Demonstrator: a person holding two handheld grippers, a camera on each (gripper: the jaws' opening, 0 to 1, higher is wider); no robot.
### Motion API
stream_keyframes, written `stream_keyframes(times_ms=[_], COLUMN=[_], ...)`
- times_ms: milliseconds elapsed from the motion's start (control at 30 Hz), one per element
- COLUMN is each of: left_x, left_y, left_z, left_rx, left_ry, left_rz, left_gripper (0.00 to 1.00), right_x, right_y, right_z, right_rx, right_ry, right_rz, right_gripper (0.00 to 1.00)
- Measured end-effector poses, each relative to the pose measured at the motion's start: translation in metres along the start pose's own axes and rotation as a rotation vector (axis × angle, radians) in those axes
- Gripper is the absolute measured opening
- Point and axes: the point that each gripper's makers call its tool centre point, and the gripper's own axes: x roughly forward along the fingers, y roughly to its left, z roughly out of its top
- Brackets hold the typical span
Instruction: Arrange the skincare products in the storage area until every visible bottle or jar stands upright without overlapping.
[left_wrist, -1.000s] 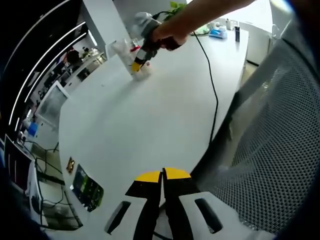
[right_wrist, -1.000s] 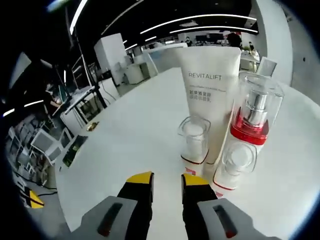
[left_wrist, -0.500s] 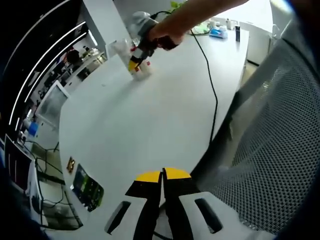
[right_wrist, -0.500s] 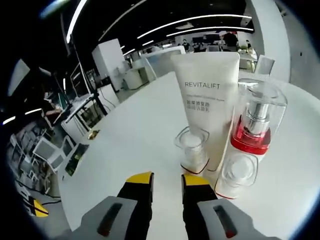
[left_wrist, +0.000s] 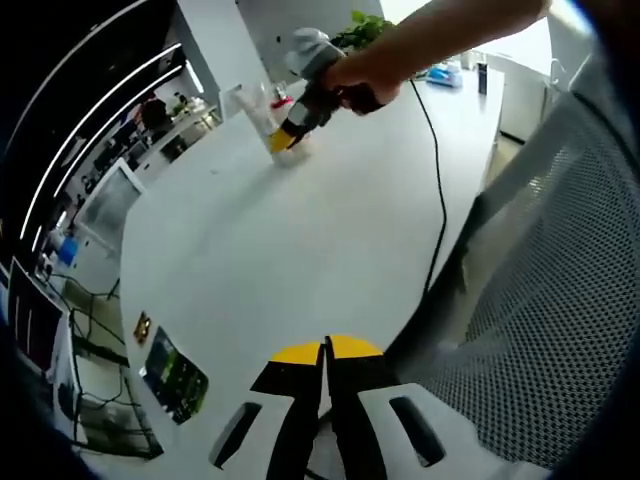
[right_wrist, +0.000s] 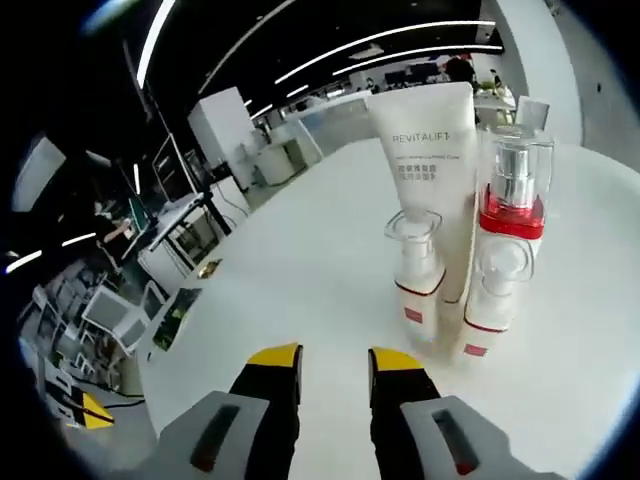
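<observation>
A white REVITALIFT tube (right_wrist: 425, 185) stands upright on the white table (right_wrist: 300, 270). To its right is a clear pump bottle with a red band (right_wrist: 511, 205). Two small clear-capped bottles (right_wrist: 416, 285) (right_wrist: 493, 305) stand upright in front of them, close together. My right gripper (right_wrist: 333, 358) is open, a short way back from the small bottles, with nothing between its jaws. In the left gripper view a hand holds that right gripper (left_wrist: 287, 138) at the far cluster of products (left_wrist: 262, 110). My left gripper (left_wrist: 325, 350) is shut at the table's near edge.
A black cable (left_wrist: 437, 190) runs along the table toward its near edge. A grey mesh chair (left_wrist: 540, 320) stands close on the right. Small items (left_wrist: 445, 72) and a plant (left_wrist: 365, 25) sit at the table's far end. Desks and monitors lie beyond the table's left edge.
The right gripper has drawn back from the products, so they look smaller and farther off. The products still stand upright. The left gripper stays shut, its view shifted only slightly.
</observation>
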Motion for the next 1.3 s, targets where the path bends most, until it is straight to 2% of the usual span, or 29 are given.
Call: stream_keyframes(times_ms=[100, 200, 233, 267, 300, 333, 367, 400, 433, 467, 533, 567, 633, 667, 700, 767, 800, 867, 900, 933, 1033, 1067, 1100, 1133, 1167, 1200, 1233, 1300], left_x=[0.000, 0.000, 0.000, 0.000, 0.000, 0.000, 0.000, 0.000, 0.000, 0.000, -0.001, -0.002, -0.002, -0.002, -0.002, -0.003, -0.002, -0.002, -0.002, -0.004, -0.011, -0.014, -0.016, -0.019, -0.023, -0.025, -0.028, -0.036], left_y=[-0.001, 0.000, -0.001, -0.002, -0.003, -0.004, -0.005, -0.006, -0.008, -0.009, -0.013, -0.015, -0.016, -0.018, -0.021, -0.025, -0.030, -0.040, -0.045, -0.055, -0.071, -0.069, -0.066, -0.064, -0.057, -0.051, -0.039, -0.022], left_z=[0.000, 0.001, 0.001, 0.001, 0.002, 0.002, 0.003, 0.004, 0.005, 0.005, 0.011, 0.013, 0.016, 0.019, 0.021, 0.022, 0.024, 0.028, 0.031, 0.034, 0.045, 0.049, 0.053, 0.058, 0.065, 0.069, 0.075, 0.086], left_rx=[0.008, 0.010, 0.016, 0.020, 0.025, 0.026, 0.031, 0.032, 0.032, 0.033, 0.031, 0.015, 0.001, -0.007, -0.015, -0.025, -0.025, -0.043, -0.043, -0.076, -0.167, -0.183, -0.195, -0.223, -0.322, -0.387, -0.466, -0.587], left_ry=[0.003, -0.001, -0.001, 0.000, 0.002, 0.002, -0.001, -0.005, -0.008, -0.012, -0.035, -0.047, -0.047, -0.063, -0.072, -0.073, -0.085, -0.099, -0.114, -0.125, -0.160, -0.185, -0.208, -0.234, -0.271, -0.294, -0.338, -0.418], left_rz=[0.000, 0.003, 0.001, -0.002, -0.007, -0.008, -0.013, -0.017, -0.025, -0.031, -0.048, -0.063, -0.073, -0.088, -0.105, -0.127, -0.155, -0.209, -0.239, -0.305, -0.443, -0.452, -0.455, -0.473, -0.498, -0.505, -0.509, -0.536], left_gripper=[0.01, 0.01, 0.01, 0.01, 0.01, 0.01, 0.01, 0.01, 0.01, 0.01, 0.01, 0.01, 0.01, 0.01, 0.01, 0.01, 0.01, 0.00, 0.00, 0.00, 0.00, 0.00, 0.00, 0.00, 0.00, 0.00, 0.00, 0.00], right_x=[-0.012, -0.032, -0.035, -0.045, -0.055, -0.059, -0.070, -0.082, -0.088, -0.095, -0.109, -0.116, -0.131, -0.138, -0.145, -0.154, -0.162, -0.169, -0.172, -0.178, -0.184, -0.184, -0.185, -0.184, -0.184, -0.184, -0.184, -0.183], right_y=[0.019, 0.052, 0.056, 0.069, 0.081, 0.083, 0.090, 0.102, 0.105, 0.111, 0.113, 0.114, 0.118, 0.118, 0.114, 0.113, 0.108, 0.111, 0.111, 0.114, 0.126, 0.129, 0.130, 0.135, 0.144, 0.148, 0.146, 0.152], right_z=[-0.005, -0.008, -0.008, -0.009, -0.011, -0.012, -0.010, -0.005, 0.000, -0.001, -0.004, -0.004, -0.006, -0.005, -0.010, -0.013, -0.011, -0.016, -0.018, -0.015, -0.020, -0.023, -0.026, -0.027, -0.031, -0.038, -0.039, -0.044], right_rx=[0.013, -0.025, -0.028, -0.064, -0.144, -0.172, -0.218, -0.202, -0.122, -0.096, -0.081, -0.048, -0.051, -0.088, -0.092, -0.052, -0.051, -0.042, 0.007, 0.040, 0.062, 0.117, 0.149, 0.144, 0.139, 0.106, 0.055, -0.015], right_ry=[-0.015, -0.034, -0.037, -0.044, -0.039, -0.039, -0.065, -0.105, -0.141, -0.141, -0.143, -0.152, -0.160, -0.181, -0.168, -0.183, -0.221, -0.213, -0.221, -0.264, -0.274, -0.267, -0.278, -0.292, -0.275, -0.255, -0.263, -0.247], right_rz=[0.036, 0.114, 0.125, 0.164, 0.205, 0.201, 0.198, 0.241, 0.236, 0.261, 0.251, 0.260, 0.247, 0.240, 0.208, 0.201, 0.162, 0.169, 0.154, 0.158, 0.170, 0.160, 0.133, 0.149, 0.186, 0.179, 0.147, 0.134], right_gripper=[0.23, 0.25, 0.25, 0.24, 0.16, 0.09, 0.02, 0.00, 0.00, 0.00, 0.00, 0.00, 0.00, 0.00, 0.00, 0.00, 0.00, 0.00, 0.00, 0.00, 0.01, 0.10, 0.24, 0.33, 0.35, 0.31, 0.30, 0.35])
